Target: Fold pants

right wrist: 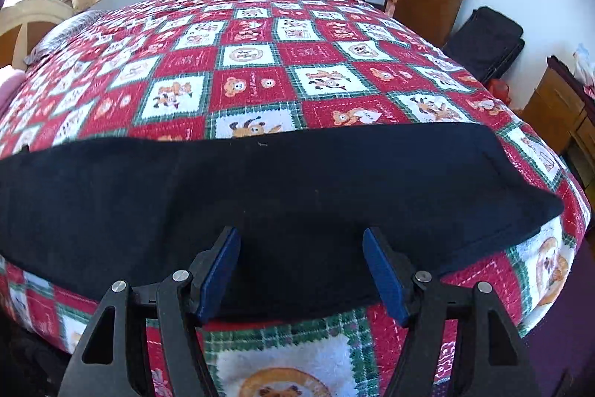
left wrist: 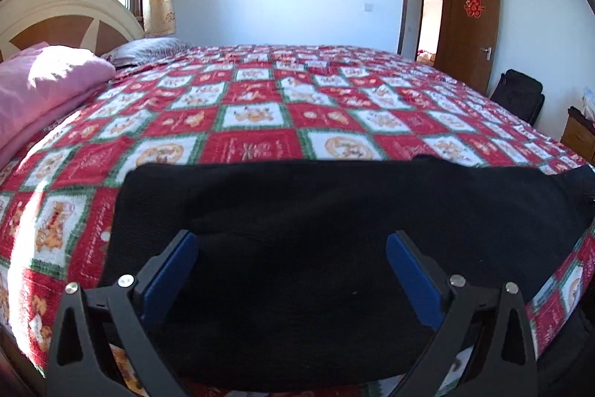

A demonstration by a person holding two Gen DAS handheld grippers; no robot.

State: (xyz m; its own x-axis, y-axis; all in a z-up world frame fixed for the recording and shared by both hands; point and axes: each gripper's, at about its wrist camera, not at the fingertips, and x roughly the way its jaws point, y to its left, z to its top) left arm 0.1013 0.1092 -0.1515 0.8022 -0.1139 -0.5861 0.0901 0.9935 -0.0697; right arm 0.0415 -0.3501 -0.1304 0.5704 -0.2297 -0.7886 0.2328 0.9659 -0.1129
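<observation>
Black pants (left wrist: 316, 211) lie flat as one long, narrow band along the near edge of a bed, on a red, white and green patchwork bedspread (left wrist: 256, 121). They lie directly ahead of and beneath both pairs of tongs, running out to either side of them. The left tongs (left wrist: 292, 240) are spread wide above the dark cloth with nothing between their blue pads; beyond them the band ends in a rounded corner on their left. The right tongs (right wrist: 301, 233) are also spread and empty, hovering over the near edge of the pants, whose squared, hemmed end lies off to their right. Judging by the narrow shape, the lengthwise fold, one leg laid over the other, looks done. The crosswise folds that would shorten the band into a compact stack appear not yet made.
</observation>
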